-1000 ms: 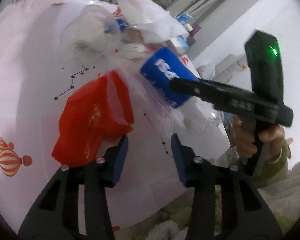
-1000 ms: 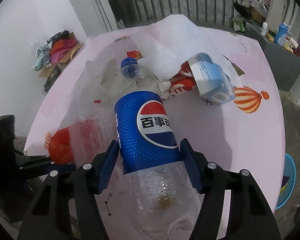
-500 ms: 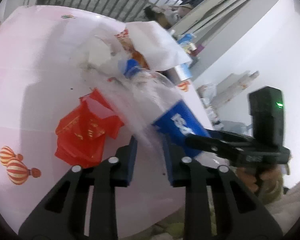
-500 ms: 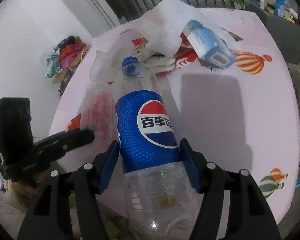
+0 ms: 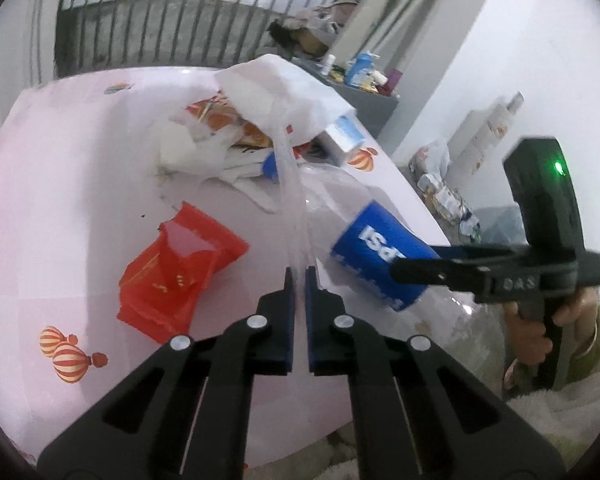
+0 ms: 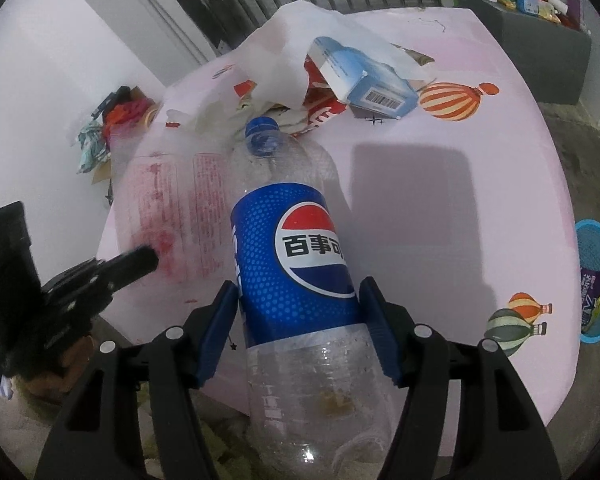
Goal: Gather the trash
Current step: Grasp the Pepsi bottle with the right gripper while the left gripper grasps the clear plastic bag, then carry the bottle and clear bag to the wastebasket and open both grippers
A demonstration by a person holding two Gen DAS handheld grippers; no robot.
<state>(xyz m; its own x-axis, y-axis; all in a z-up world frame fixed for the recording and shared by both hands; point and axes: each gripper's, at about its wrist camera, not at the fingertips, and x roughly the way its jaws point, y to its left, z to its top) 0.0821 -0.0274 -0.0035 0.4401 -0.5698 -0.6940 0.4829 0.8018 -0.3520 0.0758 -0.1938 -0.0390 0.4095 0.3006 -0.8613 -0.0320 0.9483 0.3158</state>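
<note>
An empty Pepsi bottle [image 6: 296, 240] with a blue label and cap is clamped across its middle by my right gripper [image 6: 300, 292], held above the pink table [image 6: 440, 208]. In the left wrist view the same bottle [image 5: 380, 256] hangs at the right. My left gripper [image 5: 299, 276] is shut on a thin clear plastic bag [image 5: 290, 184], which stretches up from its tips. That bag [image 6: 168, 208] carries red print and hangs left of the bottle. A crumpled red bag [image 5: 176, 276] lies on the table left of my left gripper.
A pile of litter sits at the table's far side: a white plastic bag [image 6: 300, 32], a blue-and-white carton [image 6: 368, 80] and red wrappers. A blue basket [image 6: 596, 280] stands on the floor at the right. A railing and a cluttered grey ledge lie beyond.
My left jaws have closed on the clear bag and risen, pulling it taut. The right gripper has carried the bottle sideways, away from the red bag.
</note>
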